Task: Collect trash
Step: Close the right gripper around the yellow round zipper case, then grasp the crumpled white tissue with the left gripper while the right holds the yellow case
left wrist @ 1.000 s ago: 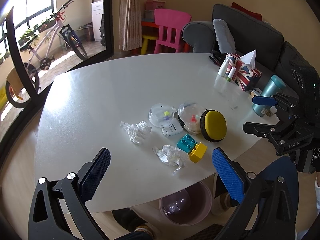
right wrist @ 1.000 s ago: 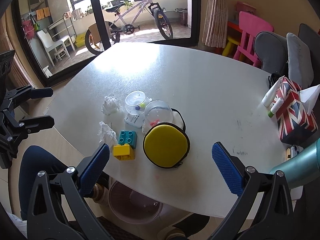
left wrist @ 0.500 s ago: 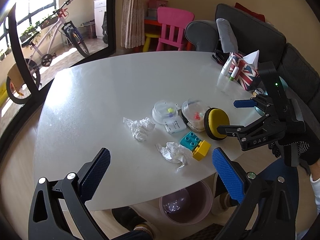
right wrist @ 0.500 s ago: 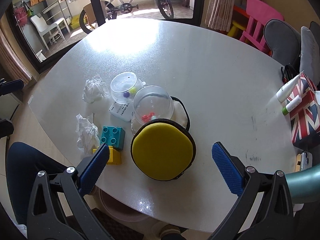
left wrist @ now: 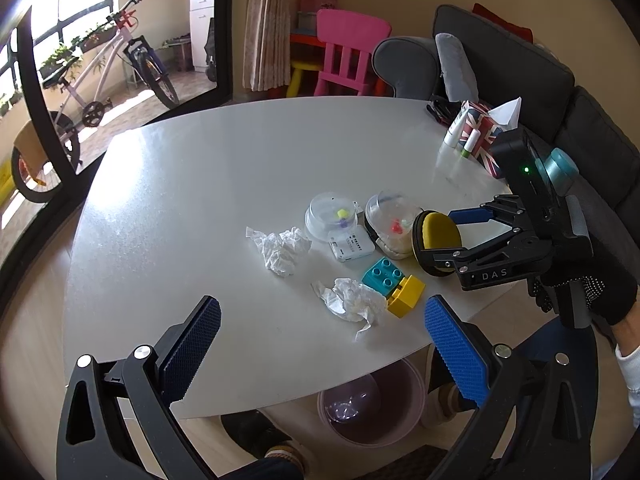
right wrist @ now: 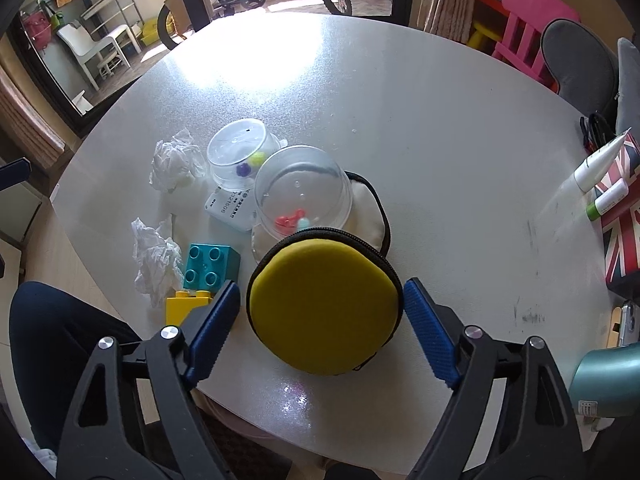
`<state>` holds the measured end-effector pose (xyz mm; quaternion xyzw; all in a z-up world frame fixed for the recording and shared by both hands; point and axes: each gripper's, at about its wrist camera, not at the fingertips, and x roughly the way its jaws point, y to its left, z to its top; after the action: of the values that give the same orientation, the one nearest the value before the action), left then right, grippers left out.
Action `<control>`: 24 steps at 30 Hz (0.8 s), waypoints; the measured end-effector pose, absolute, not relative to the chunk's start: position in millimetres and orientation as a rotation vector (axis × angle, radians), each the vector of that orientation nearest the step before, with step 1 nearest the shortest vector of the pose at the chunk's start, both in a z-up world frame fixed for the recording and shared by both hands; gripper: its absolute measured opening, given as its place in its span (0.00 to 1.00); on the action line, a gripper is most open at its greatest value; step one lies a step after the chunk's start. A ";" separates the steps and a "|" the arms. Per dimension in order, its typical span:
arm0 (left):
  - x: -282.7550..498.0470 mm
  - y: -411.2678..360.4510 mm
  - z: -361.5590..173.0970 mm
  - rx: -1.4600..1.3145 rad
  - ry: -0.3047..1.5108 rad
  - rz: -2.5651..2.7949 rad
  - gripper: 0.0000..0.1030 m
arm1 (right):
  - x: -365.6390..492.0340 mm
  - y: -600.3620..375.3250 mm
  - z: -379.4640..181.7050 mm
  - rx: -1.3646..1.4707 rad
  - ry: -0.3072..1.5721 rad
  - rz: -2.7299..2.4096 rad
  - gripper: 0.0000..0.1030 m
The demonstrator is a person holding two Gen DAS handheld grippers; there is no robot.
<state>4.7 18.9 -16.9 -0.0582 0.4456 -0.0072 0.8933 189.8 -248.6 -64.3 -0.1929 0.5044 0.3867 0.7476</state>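
Two crumpled white tissues lie on the white table (left wrist: 192, 184): one tissue (left wrist: 282, 250) to the left of the clear domes, the other tissue (left wrist: 352, 300) beside the toy blocks near the front edge. They also show in the right wrist view as one tissue (right wrist: 176, 160) and the other (right wrist: 156, 264). My right gripper (right wrist: 322, 286) straddles a yellow round case (right wrist: 324, 312), its jaws closing, with a narrow gap left on each side. My left gripper (left wrist: 322, 304) hangs open over the table's front edge with nothing between its fingers.
Two clear plastic domes (right wrist: 240, 148) (right wrist: 302, 196), a white card (right wrist: 230, 208) and teal and yellow blocks (right wrist: 210, 266) crowd the case. A purple bin (left wrist: 372, 404) stands under the table edge. A flag-patterned tissue box (left wrist: 480, 136), tubes and a teal bottle (right wrist: 608, 380) are at the right.
My right gripper came down over the yellow case and its jaws narrowed around it. The left gripper stayed where it was.
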 end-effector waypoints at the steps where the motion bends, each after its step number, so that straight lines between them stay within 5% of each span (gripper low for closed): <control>1: 4.8 18.7 -17.4 -0.121 0.924 -0.015 0.95 | 190.5 -249.4 -64.3 -0.414 1.105 0.850 0.77; 24: 29.3 6.4 -47.8 -0.082 1.002 -0.022 0.95 | 177.1 -296.7 -18.1 -0.278 1.000 0.852 0.74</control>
<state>29.3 6.4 -47.8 -0.0394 0.4799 -0.0103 0.8764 177.1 -296.7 -18.1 -0.1288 0.4631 0.3946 0.7831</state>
